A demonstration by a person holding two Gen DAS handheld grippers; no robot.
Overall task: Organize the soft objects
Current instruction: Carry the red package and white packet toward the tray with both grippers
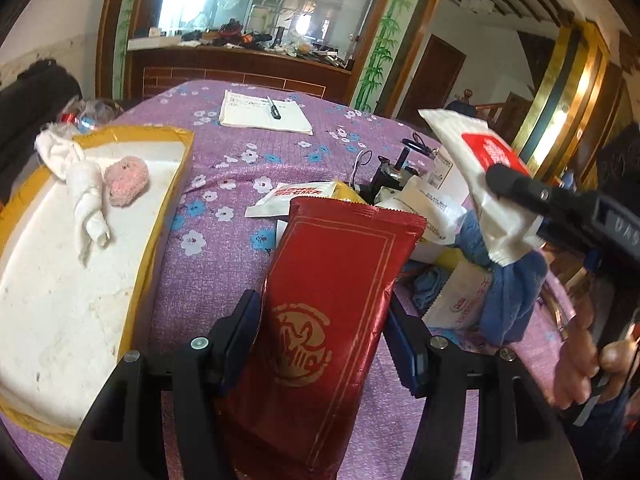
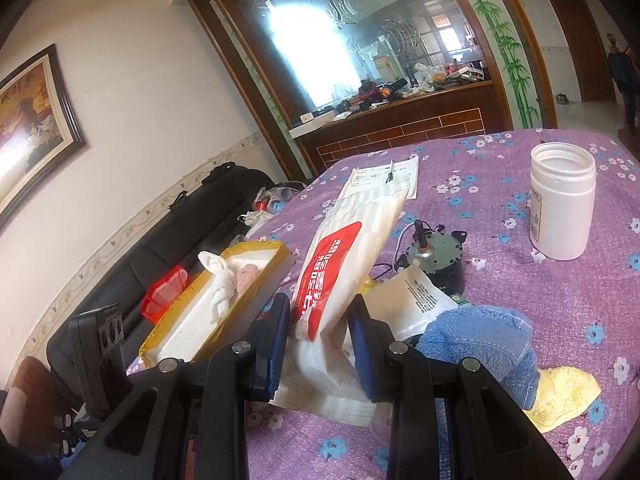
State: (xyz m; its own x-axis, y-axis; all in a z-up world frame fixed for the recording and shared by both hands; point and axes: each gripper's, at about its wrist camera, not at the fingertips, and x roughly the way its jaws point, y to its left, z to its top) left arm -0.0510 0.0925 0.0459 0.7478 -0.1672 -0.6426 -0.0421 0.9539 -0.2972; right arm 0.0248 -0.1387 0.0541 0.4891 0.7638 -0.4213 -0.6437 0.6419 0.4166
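In the left wrist view, the left tool (image 1: 320, 344) was clamped on a dark red foil pouch (image 1: 332, 312) with a gold emblem, which stood nearly upright in the lower middle of the frame above the purple flowered counter (image 1: 224, 184). At the right of that frame, the right tool (image 1: 516, 188) gripped a white tissue pack (image 1: 476, 184) with a red label, raised over a heap of packets and a blue towel (image 1: 508, 296). In the right wrist view the same pack (image 2: 340, 264) rose between the blue pads (image 2: 280, 336) of the right tool (image 2: 320, 340), pinched near its lower end. At the left of the left wrist view lay a white foam tray (image 1: 60, 280) edged in yellow tape, holding a twisted white cloth (image 1: 86, 196) touching a pink plush toy (image 1: 126, 182). A white plastic jar (image 2: 562, 200) stood open at the right wrist view's upper right, with a small grey motor (image 2: 436, 252) nearer the centre and a yellow cloth (image 2: 564, 396) at the lower right beside the blue towel (image 2: 480, 344).
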